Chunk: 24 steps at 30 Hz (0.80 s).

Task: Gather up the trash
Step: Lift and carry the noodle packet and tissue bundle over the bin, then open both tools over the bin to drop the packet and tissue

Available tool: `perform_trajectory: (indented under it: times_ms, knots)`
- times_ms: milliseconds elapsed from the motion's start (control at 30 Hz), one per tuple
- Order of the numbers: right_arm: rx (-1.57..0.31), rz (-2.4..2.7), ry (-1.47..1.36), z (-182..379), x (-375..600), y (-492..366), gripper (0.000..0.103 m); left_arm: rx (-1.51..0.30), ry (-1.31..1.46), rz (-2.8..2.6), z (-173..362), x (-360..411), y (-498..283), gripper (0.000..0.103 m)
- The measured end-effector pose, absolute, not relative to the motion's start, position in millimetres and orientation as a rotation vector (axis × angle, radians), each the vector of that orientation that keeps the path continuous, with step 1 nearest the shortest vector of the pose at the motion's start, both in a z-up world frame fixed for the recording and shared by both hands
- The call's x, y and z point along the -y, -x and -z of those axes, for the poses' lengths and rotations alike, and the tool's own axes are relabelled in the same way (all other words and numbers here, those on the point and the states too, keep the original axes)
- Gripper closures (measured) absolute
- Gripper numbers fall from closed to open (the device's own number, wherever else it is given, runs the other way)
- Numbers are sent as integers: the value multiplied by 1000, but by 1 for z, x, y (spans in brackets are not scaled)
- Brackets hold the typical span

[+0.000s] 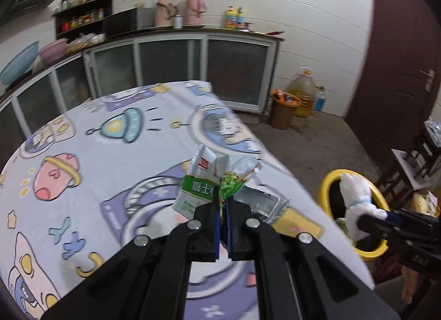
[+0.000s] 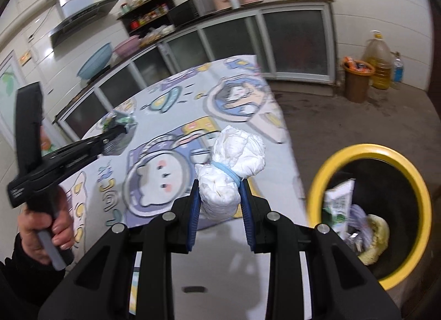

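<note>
My left gripper (image 1: 222, 211) is shut on a green snack wrapper (image 1: 230, 182), held above the cartoon-print tablecloth (image 1: 110, 138). A green and white milk carton (image 1: 199, 182) stands crumpled just behind it, and a silver and yellow foil packet (image 1: 271, 205) lies to its right. My right gripper (image 2: 220, 204) is shut on a white tied tissue bundle (image 2: 233, 167) with a blue band. It holds the bundle over the table edge, left of the yellow-rimmed trash bin (image 2: 413, 182). The bundle (image 1: 355, 196) shows over the bin (image 1: 328, 182) in the left wrist view.
The bin holds a milk carton (image 2: 340, 207) and other scraps. An orange-brown bucket (image 1: 282, 112) and an oil jug (image 1: 301, 91) stand by the far wall. Kitchen cabinets (image 1: 193, 61) run behind the table. A dark door (image 1: 399, 58) is at the right.
</note>
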State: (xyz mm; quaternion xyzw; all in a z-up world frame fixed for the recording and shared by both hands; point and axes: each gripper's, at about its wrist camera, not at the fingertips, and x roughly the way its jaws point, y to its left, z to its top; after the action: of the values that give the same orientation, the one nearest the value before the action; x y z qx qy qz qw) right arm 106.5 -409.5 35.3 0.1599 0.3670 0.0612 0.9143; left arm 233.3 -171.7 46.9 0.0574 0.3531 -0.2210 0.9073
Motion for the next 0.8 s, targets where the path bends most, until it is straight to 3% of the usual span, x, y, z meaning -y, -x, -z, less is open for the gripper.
perform_trajectory:
  times_ms: [800]
  knots:
    - [-658,239,-422,-17,555,-51,76,-685,-273,776,-47,352,-181,100]
